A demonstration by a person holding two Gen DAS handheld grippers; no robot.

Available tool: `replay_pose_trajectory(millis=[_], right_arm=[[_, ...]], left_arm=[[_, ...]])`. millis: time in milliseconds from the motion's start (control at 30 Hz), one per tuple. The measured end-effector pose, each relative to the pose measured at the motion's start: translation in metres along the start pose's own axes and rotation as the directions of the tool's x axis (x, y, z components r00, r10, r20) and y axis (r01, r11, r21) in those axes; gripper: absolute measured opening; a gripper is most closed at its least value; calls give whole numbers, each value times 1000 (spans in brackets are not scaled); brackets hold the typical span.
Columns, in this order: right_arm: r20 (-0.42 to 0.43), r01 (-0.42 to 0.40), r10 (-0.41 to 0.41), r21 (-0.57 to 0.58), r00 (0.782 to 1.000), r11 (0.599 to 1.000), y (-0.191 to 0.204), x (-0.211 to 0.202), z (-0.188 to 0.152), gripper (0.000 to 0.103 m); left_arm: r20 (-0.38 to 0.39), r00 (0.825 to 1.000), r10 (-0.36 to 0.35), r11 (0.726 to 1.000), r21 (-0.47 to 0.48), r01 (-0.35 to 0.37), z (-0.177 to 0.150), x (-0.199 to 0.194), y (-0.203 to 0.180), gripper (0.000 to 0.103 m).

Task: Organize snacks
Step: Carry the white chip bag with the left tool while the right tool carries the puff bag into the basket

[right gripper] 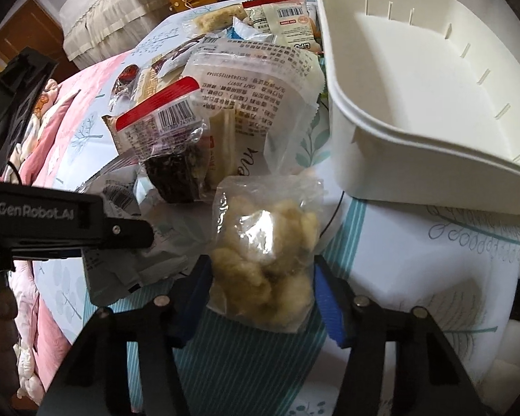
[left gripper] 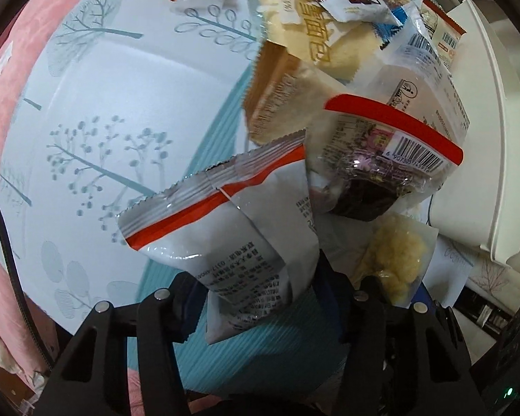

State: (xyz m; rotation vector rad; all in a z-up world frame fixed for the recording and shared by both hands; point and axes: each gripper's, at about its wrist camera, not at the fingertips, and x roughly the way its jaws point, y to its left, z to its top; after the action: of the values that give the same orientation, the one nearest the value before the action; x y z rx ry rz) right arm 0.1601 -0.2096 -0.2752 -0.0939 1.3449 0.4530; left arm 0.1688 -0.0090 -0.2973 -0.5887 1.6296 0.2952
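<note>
Left claw (left gripper: pixel 260 298) squeezing grey snack bag (left gripper: pixel 232 239); right claw (right gripper: pixel 260 298) squeezing clear bag of yellow puffs (right gripper: pixel 263 253); white bin (right gripper: pixel 416 104) beside snack pile

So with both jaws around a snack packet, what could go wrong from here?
The grey packet sits skewed between the left gripper jaws and may slip or twist. The clear bag of pale puffs in the right gripper could get crushed. The dark cake packet leans close and may be dragged along.
</note>
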Motion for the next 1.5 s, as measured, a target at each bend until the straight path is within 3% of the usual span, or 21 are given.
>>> replay_pose_trajectory(millis=[367, 633, 800, 1033, 1500], right_arm=[[-25, 23, -17, 248, 1000, 969, 19, -13, -17, 49], [116, -19, -25, 361, 993, 933, 51, -61, -21, 48], [217, -54, -32, 376, 976, 925, 61, -98, -14, 48], [332, -76, -65, 393, 941, 916, 43, -143, -6, 48], [467, -116, -95, 402, 879, 908, -65, -192, 23, 48]], left_arm=[[74, 997, -36, 990, 138, 26, -8, -64, 43, 55], [136, 985, -108, 939, 340, 56, -17, -137, 48, 55], [130, 984, -122, 889, 456, 50, -30, -162, 19, 55], [149, 975, -167, 819, 571, 53, -40, -196, -27, 56], [161, 947, -278, 738, 666, 104, -45, -199, -154, 56]])
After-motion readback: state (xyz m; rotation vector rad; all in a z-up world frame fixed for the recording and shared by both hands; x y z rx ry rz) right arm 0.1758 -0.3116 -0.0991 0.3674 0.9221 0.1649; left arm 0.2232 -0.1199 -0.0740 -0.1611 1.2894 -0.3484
